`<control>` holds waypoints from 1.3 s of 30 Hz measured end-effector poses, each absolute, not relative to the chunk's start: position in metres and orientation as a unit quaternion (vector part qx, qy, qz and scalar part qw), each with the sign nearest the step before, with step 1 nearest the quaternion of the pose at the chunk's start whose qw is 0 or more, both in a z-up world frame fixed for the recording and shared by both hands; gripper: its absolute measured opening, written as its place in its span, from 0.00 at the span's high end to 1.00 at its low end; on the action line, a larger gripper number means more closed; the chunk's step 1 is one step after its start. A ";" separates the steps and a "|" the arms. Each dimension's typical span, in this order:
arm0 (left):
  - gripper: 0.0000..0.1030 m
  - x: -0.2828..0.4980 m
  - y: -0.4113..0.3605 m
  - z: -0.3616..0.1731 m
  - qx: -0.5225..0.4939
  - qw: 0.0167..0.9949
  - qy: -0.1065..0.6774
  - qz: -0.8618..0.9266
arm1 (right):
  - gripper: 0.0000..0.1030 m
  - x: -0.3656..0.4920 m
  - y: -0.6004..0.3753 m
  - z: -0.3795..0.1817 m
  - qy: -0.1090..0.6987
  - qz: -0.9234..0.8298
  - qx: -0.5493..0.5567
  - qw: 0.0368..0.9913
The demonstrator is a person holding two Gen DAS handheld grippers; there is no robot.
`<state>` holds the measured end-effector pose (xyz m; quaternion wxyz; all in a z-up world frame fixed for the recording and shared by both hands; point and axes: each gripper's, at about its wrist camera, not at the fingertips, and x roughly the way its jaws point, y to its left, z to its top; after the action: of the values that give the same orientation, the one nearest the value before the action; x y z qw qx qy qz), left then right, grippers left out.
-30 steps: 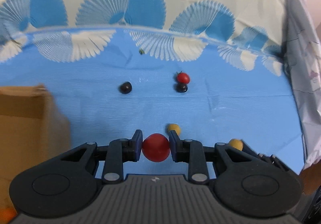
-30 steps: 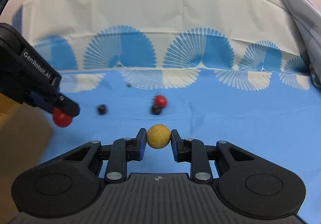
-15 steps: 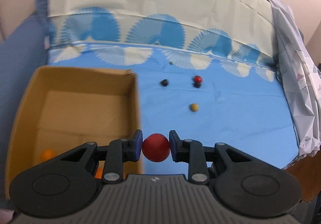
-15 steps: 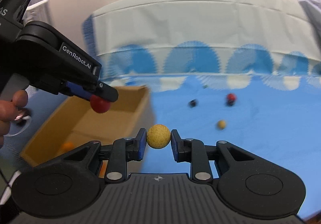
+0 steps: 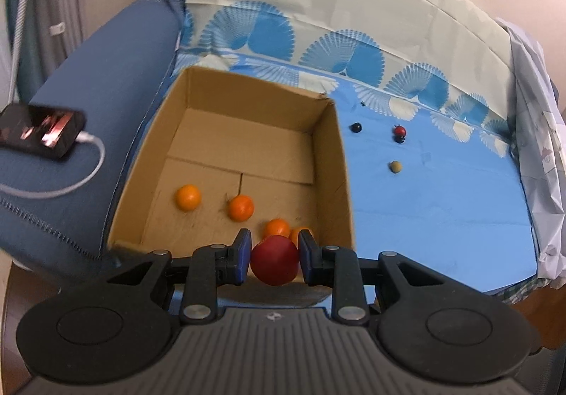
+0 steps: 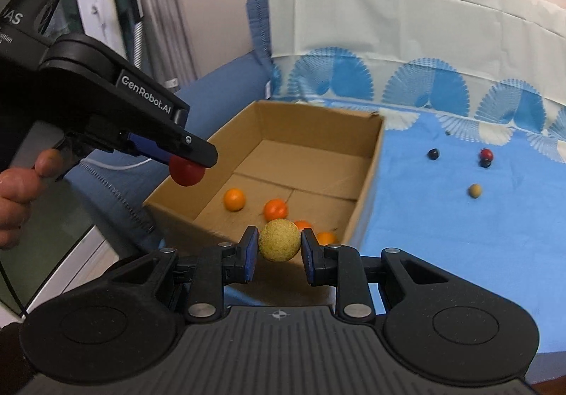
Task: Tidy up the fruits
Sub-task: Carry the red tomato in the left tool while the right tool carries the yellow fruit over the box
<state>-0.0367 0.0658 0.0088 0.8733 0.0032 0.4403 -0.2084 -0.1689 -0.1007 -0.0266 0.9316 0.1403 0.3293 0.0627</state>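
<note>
Fruits split between cardboard box [image 5: 329,161] and blue cloth [image 5: 442,218]. Red fruit [image 5: 275,259] clamped in left gripper [image 5: 275,259], held above box near corner. Yellow fruit [image 6: 279,240] clamped in right gripper [image 6: 279,246], hovering at box near edge. Four orange fruits [image 5: 188,197] on box floor; dark berries [image 5: 355,127] and small yellow one [image 5: 395,166] loose on cloth. Likely light, round, smooth, prone to rolling; red one probably soft, bruises easily. Best gripped across widest middle, gentle squeeze, released low.
</note>
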 end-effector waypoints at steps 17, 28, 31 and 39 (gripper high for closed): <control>0.69 -0.050 0.104 -0.001 -0.019 0.875 0.443 -0.194 | 0.73 -0.177 -0.078 -0.016 0.330 0.064 0.112 0.935; 0.69 -0.044 0.105 -0.003 -0.027 0.874 0.445 -0.194 | 0.73 -0.173 -0.077 -0.019 0.337 0.061 0.109 0.933; 0.69 -0.042 0.104 -0.003 -0.028 0.873 0.447 -0.194 | 0.73 -0.171 -0.077 -0.020 0.340 0.059 0.110 0.932; 0.69 -0.030 0.102 -0.008 -0.029 0.871 0.453 -0.188 | 0.73 -0.163 -0.079 -0.024 0.344 0.050 0.106 0.932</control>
<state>-0.0296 0.1019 -0.0077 0.8710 -0.0295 0.4530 -0.1878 -0.1632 -0.0787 -0.0237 0.9317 0.1060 0.3439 0.0495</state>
